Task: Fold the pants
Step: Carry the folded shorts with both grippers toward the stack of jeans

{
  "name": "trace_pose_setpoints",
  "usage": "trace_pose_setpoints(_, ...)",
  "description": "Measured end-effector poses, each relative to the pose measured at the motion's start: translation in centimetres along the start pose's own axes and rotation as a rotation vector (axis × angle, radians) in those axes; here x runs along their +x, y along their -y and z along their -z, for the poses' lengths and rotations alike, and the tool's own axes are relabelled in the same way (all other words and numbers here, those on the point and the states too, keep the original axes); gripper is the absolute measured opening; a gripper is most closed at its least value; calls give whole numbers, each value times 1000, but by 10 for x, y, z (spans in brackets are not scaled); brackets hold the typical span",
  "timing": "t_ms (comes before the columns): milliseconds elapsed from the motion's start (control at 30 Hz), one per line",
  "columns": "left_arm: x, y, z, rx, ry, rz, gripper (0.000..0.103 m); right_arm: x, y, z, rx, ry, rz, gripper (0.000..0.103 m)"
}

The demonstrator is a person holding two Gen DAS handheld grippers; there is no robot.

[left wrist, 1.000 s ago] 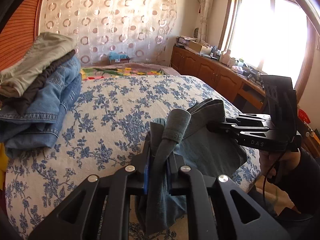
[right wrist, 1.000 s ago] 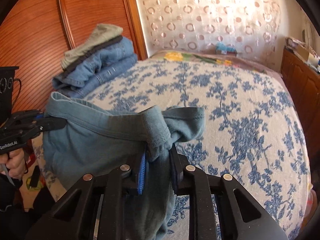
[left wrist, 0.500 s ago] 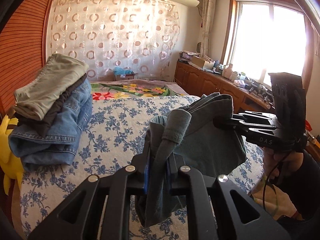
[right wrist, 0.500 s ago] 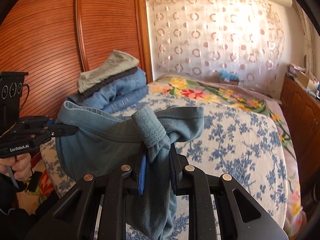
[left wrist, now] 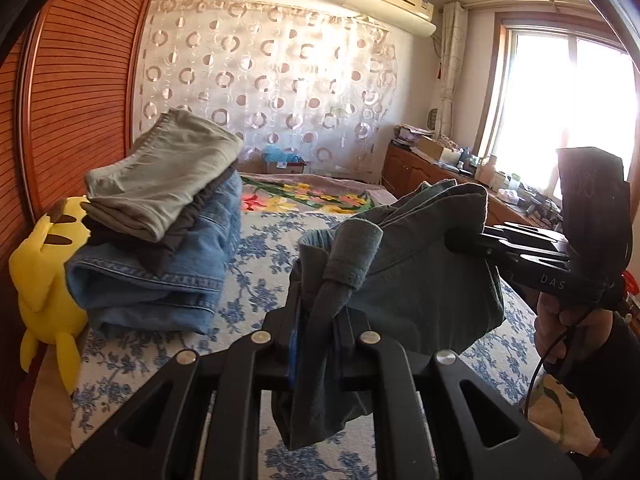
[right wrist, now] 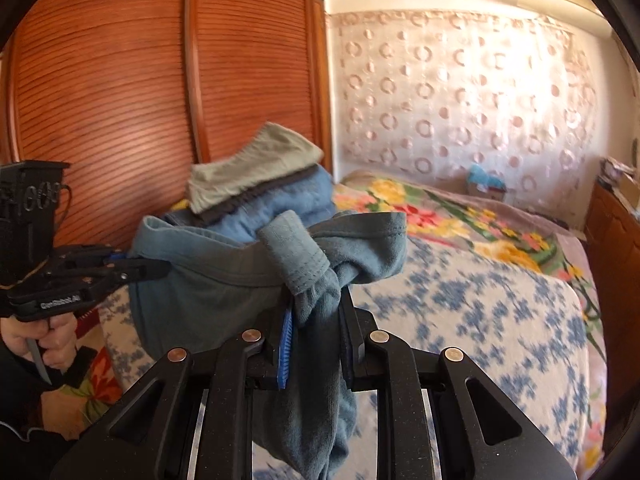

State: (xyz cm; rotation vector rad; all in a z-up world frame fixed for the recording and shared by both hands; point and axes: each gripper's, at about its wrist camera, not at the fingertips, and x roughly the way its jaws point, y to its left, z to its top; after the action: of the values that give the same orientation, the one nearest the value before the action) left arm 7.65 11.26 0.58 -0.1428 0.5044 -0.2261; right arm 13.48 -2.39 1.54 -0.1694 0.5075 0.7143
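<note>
Bed (left wrist: 260, 264) lower now, pants (left wrist: 420, 280) raised higher

grey-blue pants (left wrist: 420, 280), bunched, hanging above bed

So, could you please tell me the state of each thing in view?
Left gripper: shut on the pants.
Right gripper: shut on the pants.
Pants: bunched, held up between both grippers above the bed.
Stack of clothes: folded, on the bed.
</note>
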Motion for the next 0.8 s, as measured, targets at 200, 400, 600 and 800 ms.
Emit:
trace_pose_setpoints(200,-4,-18,-18,-18,37,-29,9,20,-1,-22,-19,10,-34,17)
trace_pose_setpoints(400,-1,-39,-42,-39,84,-66,9,45,-1,-61,-72,31,-49,17)
trace_pose_setpoints(600,4,-64,-71,-80,113,-110,9,77,2,-106,-128,42,-63,17)
trace_pose_setpoints(800,10,-88,-88,-113,137,-140,9,113,1,-155,-185,11,-76,17)
